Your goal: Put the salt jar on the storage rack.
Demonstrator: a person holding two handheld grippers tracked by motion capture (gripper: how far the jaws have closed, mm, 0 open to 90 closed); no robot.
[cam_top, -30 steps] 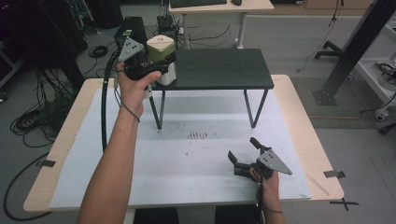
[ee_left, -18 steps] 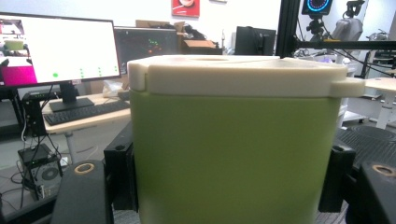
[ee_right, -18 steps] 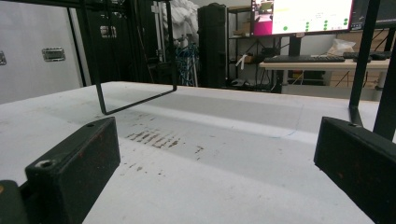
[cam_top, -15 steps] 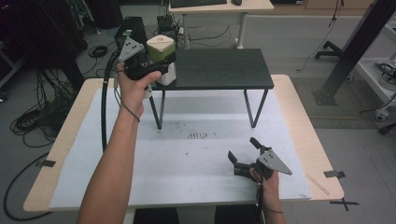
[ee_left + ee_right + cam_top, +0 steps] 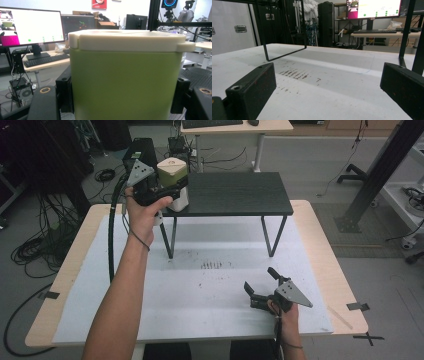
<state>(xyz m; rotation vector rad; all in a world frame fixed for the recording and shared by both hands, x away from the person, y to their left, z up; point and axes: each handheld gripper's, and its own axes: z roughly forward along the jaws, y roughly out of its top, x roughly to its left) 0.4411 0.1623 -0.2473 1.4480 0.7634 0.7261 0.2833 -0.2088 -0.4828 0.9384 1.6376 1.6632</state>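
Green-bodied and capped with a cream lid, the container (image 5: 173, 184) sits at the left end of the black raised shelf (image 5: 235, 195), and nothing about it has moved over the last second: the left gripper (image 5: 176, 190) stays clamped on it in the same spot, and the right gripper (image 5: 260, 287) keeps its place low over the white table cover (image 5: 200, 305). That stillness suggests a pause at the point of grasp or release, with the container either just set on the shelf or about to be lifted off; the pictures alone do not settle which.

From the left gripper view, the container (image 5: 126, 75) fills the space between the two black jaws, whose pads (image 5: 65, 93) press against its green sides just under the lid's overhang. The jaws are spread about as wide as the body, so the hold looks firm and square, with the container upright. The cream lid (image 5: 127, 41) seems seated flat, a small tab sticking out at one side.

The right gripper, seen in its own view, has its jaws standing wide apart with nothing between them, only the scuffed table surface (image 5: 322, 82) and the shelf's thin black leg frame (image 5: 284, 53) beyond. It is well away from the container, near the table's front edge.
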